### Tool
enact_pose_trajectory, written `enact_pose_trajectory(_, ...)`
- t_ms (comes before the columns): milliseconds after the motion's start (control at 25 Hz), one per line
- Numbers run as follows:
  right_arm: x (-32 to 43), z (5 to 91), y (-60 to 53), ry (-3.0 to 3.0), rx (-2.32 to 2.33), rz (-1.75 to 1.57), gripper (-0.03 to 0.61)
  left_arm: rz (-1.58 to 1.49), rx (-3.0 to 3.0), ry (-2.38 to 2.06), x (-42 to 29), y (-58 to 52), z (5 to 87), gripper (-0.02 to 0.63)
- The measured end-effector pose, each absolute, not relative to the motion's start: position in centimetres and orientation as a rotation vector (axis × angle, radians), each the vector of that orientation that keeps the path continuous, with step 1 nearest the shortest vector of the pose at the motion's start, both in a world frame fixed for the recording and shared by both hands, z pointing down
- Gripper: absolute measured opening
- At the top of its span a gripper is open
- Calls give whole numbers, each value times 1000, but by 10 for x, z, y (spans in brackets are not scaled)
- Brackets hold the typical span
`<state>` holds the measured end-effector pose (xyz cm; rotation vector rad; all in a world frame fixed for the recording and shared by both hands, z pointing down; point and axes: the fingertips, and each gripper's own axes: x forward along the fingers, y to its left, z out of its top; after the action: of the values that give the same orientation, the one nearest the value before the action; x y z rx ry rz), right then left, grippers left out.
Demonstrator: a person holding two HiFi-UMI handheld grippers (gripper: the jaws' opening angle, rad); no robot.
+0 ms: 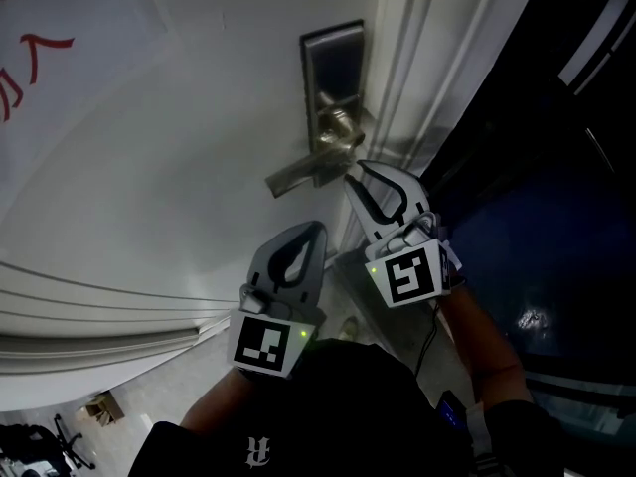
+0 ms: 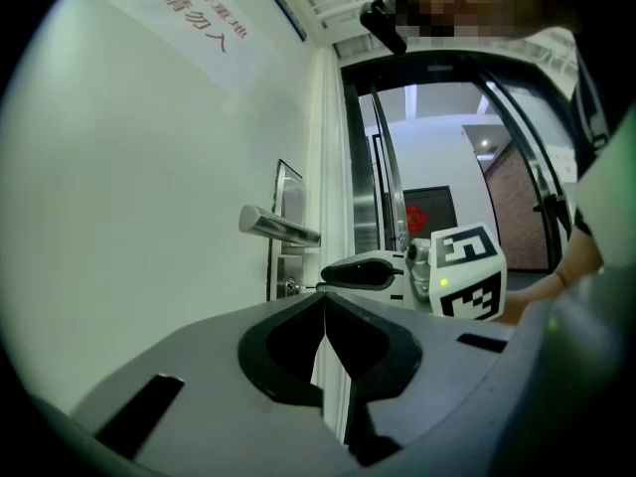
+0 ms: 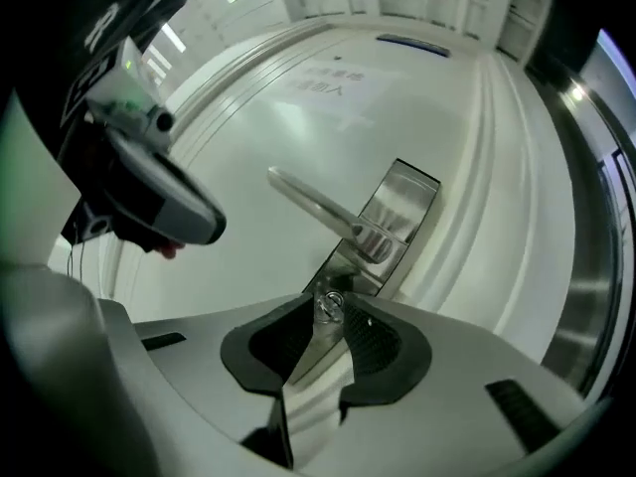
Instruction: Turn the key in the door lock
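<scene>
Right gripper view shows the right claw (image 3: 331, 313) closed on the small metal key (image 3: 327, 304). The key sits in the keyhole at the lower end of the steel lock plate (image 3: 402, 207), under the lever handle (image 3: 310, 203). In the head view the tips of this claw are at the lock plate, just beside the base of the lever handle and close to the door frame (image 1: 422, 58). The left claw (image 2: 323, 299) has its two jaws pressed together, with nothing between them. It hangs back from the lock, beside the right claw, and touches neither the handle nor the white door (image 1: 169, 147). From the left gripper view the key looks like a thin pin between the tip of the right claw and the keyhole. A paper sign (image 2: 189, 13) with red characters is on the door, higher up.
</scene>
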<state>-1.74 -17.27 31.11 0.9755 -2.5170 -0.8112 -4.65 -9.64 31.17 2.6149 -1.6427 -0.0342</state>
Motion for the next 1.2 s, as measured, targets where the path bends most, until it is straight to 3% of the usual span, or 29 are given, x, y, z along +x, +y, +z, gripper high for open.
enact_pose_trajectory(280, -28, 322, -180, -2084, 952, -1320, 74, -44, 2617, -1633, -46, -97, 311, 8)
enact_pose_trajectory(600, -40, 328, -200, -1911, 981, -1457, 72, -39, 2603, -1635, -51, -99, 313, 8)
enact_pose_trajectory(680, -39, 326, -203, -1925, 1013, -1425, 43, -41, 2598, -1634, -53, -100, 314, 8)
enact_pose_trajectory(960, -38, 323, -204, -2145, 1101, -1159, 43, -42, 2598, -1638, -57, -103, 313, 8)
enact_pose_trajectory(1200, -35, 321, -207, -2463, 1170, -698, 21, -38, 2604, -1627, -56, -103, 313, 8)
